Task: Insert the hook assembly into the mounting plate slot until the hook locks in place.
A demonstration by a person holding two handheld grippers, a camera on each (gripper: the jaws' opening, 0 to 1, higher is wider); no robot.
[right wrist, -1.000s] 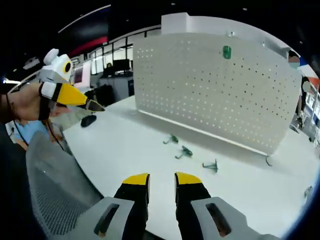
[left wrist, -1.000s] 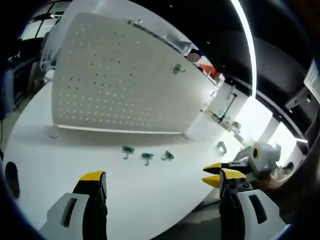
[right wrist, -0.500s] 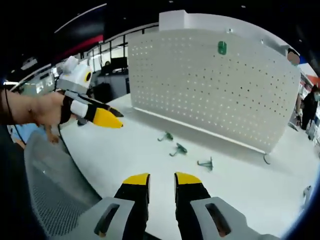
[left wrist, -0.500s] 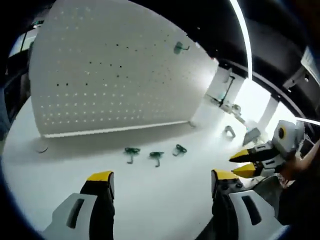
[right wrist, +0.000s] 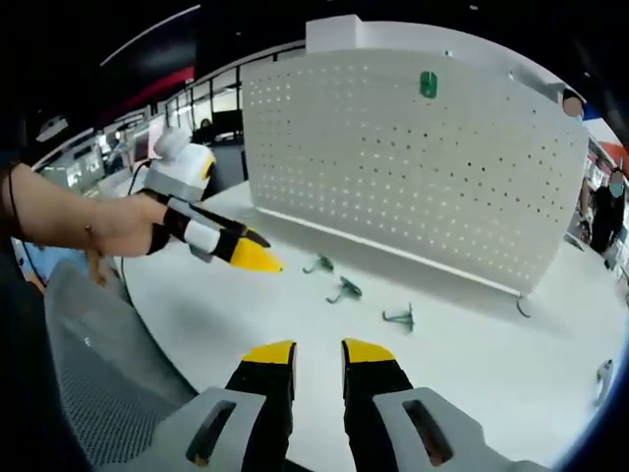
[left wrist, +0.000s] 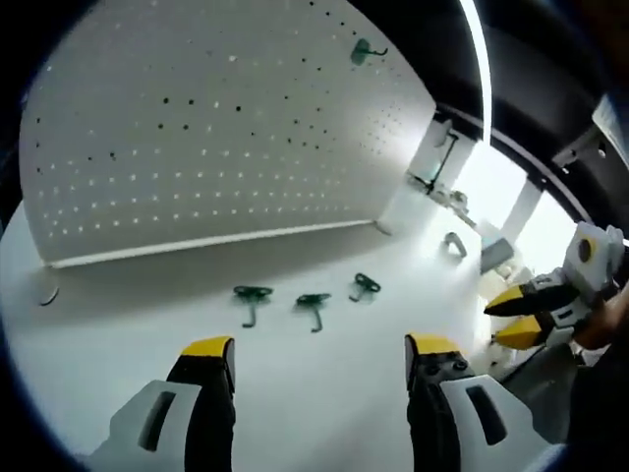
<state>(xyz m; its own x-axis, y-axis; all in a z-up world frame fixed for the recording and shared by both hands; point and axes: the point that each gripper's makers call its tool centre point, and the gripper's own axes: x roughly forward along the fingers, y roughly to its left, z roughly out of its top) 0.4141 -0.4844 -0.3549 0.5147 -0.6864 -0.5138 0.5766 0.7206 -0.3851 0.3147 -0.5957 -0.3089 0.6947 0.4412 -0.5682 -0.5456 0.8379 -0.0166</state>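
Broadly, a white round-edged table (left wrist: 118,393) carries everything, and on it stands a large white perforated pegboard panel (left wrist: 197,147), upright on small feet, with one green hook (left wrist: 366,51) already hanging high on its face; the right gripper view shows that same mounted piece near the board's top edge (right wrist: 428,84). On the bare tabletop in front of the board lie three loose green metal hook assemblies in a row, apart from one another: the first (left wrist: 252,297), the middle one (left wrist: 314,305) and the third (left wrist: 365,286). A small grey hook (left wrist: 454,244) lies farther off, near the board's far foot. The left gripper (left wrist: 319,349), grey with yellow tips, hovers above the table short of the three hooks, its jaws spread wide and empty. The right gripper (right wrist: 316,352) has its yellow-tipped jaws drawn near together with a narrow gap, nothing between them. In the right gripper view, a hand (right wrist: 123,226) holds the left gripper pointing towards the loose hooks.
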